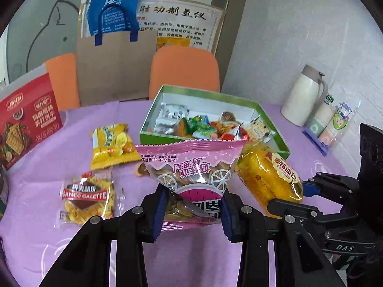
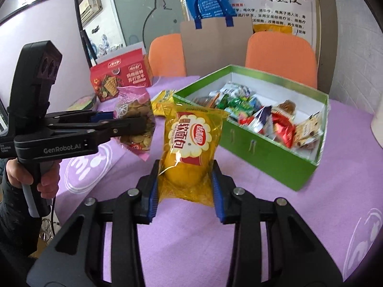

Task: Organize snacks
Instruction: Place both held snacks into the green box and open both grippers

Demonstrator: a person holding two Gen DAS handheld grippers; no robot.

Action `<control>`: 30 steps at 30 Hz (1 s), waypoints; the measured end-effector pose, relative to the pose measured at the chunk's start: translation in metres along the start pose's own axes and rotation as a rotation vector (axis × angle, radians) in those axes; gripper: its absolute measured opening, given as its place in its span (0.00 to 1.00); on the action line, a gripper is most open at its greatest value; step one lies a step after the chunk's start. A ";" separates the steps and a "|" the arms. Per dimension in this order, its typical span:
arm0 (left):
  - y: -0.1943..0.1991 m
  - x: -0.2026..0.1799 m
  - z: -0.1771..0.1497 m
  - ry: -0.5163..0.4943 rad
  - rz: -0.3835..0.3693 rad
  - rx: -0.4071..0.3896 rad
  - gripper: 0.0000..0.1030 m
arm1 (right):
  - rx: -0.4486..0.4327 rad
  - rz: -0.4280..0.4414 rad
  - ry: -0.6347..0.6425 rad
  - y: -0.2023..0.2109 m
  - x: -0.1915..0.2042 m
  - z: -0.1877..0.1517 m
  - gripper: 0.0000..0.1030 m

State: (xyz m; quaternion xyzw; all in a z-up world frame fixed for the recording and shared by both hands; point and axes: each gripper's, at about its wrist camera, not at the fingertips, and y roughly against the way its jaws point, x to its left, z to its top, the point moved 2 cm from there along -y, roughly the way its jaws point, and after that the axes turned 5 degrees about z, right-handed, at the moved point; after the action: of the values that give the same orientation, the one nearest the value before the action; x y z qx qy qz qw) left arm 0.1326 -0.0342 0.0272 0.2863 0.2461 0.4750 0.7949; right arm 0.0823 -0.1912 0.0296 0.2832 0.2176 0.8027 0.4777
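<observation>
My left gripper [image 1: 194, 201] is shut on a pink bag of round crackers [image 1: 191, 174], held above the purple tablecloth in front of the open green box [image 1: 158, 141]. Just to its right, my right gripper [image 1: 292, 195] is shut on a yellow bread bag [image 1: 268, 177]. In the right wrist view the bread bag [image 2: 189, 141] stands upright between my right gripper's [image 2: 185, 179] fingers, left of the green box [image 2: 263, 157], which holds several wrapped snacks. The left gripper [image 2: 134, 122] with the pink bag [image 2: 134, 110] is at the left, a hand [image 2: 14, 174] on its handle.
A yellow chip packet [image 1: 112, 146] and a Danco Galette packet [image 1: 86, 196] lie on the cloth at the left. A red cracker box [image 1: 26, 122] stands far left. A white thermos [image 1: 304, 95] and tissue packs [image 1: 332, 124] stand at the right. Orange chairs [image 1: 184, 69] are behind.
</observation>
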 end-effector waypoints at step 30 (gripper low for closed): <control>-0.111 -0.009 0.076 0.054 0.080 0.062 0.74 | 0.013 -0.244 -0.093 -0.086 -0.122 0.075 0.66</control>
State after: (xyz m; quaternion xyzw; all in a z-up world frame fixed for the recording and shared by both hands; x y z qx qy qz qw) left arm 0.2477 -0.1020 0.0059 0.3074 0.2705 0.5061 0.7590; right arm 0.2337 -0.2555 0.0019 0.2947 0.2332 0.7231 0.5796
